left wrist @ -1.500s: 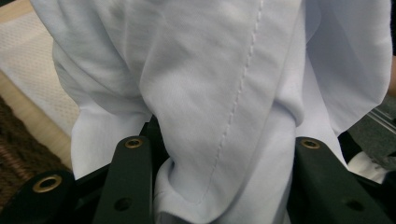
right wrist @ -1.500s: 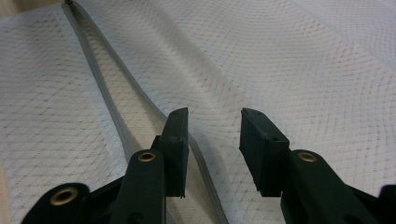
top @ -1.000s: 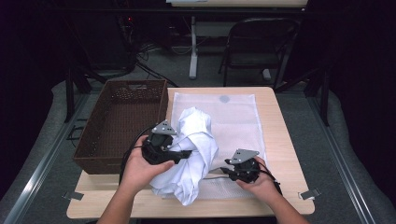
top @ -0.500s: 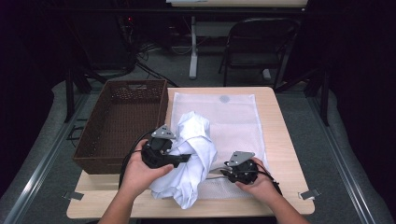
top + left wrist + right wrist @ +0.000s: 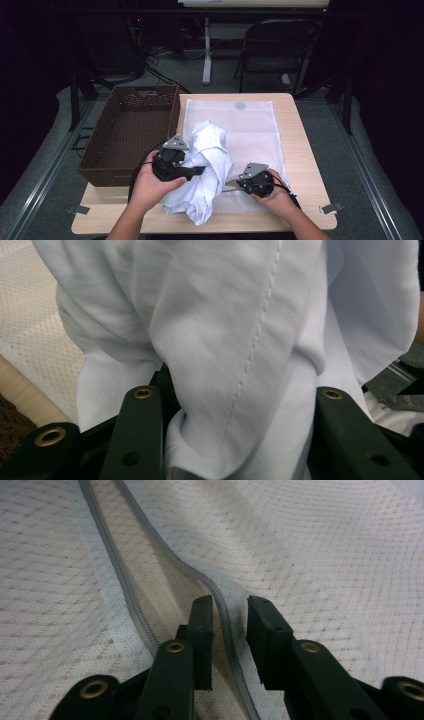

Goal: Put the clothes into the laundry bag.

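Soft white garment point(image 5: 235, 340), limp mesh bag point(image 5: 325, 545).
My left gripper point(image 5: 192, 171) is clamped on bunched cloth; my right gripper point(image 5: 230, 615), jaws slightly apart, straddles the zipper edge point(image 5: 220, 600).

From above the near edge we look forward and down on the whole table point(image 5: 300, 150), while our two gripper views sit very close, one against the white cloth point(image 5: 240, 340), one over the mesh bag point(image 5: 325, 555).

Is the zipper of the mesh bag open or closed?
Open: the two zipper edges of the mesh bag lie apart.
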Available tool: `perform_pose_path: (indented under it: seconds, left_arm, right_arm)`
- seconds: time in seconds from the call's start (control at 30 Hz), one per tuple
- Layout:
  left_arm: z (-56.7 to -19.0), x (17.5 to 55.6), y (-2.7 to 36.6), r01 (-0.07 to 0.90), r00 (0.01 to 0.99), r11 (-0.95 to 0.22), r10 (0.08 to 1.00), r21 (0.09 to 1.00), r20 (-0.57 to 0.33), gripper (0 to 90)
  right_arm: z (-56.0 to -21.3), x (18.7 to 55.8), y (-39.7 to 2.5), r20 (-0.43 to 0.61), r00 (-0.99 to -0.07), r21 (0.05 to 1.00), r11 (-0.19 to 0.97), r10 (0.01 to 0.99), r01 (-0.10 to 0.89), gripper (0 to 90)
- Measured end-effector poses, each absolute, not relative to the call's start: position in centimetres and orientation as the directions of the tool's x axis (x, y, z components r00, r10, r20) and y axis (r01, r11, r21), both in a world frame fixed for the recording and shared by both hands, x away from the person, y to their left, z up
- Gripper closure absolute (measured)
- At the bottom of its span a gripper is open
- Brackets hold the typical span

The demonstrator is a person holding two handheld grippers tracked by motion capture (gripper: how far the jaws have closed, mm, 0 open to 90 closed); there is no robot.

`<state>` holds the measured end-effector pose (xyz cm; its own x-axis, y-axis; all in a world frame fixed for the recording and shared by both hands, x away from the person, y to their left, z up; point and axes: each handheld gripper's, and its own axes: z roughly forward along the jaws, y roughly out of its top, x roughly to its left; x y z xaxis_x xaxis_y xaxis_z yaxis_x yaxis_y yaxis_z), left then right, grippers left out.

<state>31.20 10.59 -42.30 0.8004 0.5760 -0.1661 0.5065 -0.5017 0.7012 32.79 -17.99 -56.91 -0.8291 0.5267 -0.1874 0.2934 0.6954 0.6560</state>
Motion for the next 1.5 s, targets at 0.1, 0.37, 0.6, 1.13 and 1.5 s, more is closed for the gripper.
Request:
perform_pose_path:
  seconds: [0.1,0.37,0.6,1.13,1.5]
  left_arm:
    - [-42.4,31.2,10.6,0.508,0.801,-0.504,0.575,0.699,-0.167,58.7]
    - [-42.5,31.2,10.5,0.514,0.799,-0.500,0.575,0.697,-0.177,58.7]
    - [-42.6,31.2,10.5,0.514,0.798,-0.503,0.576,0.695,-0.174,58.7]
    - [-42.5,31.2,10.5,0.520,0.794,-0.496,0.580,0.695,-0.181,58.7]
    - [-42.6,31.3,10.7,0.524,0.791,-0.492,0.585,0.696,-0.182,58.7]
  right_arm:
    - [-56.9,32.8,-17.9,-0.194,-0.825,0.650,0.699,0.531,0.297,79.6]
    - [-56.8,32.9,-18.1,-0.171,-0.832,0.649,0.695,0.528,0.308,88.3]
    - [-56.7,33.0,-18.2,-0.159,-0.835,0.657,0.688,0.526,0.309,89.1]
    - [-55.2,33.3,-18.2,-0.140,-0.843,0.677,0.672,0.519,0.301,89.3]
    - [-53.1,34.8,-18.1,-0.057,-0.854,0.666,0.658,0.517,0.353,89.5]
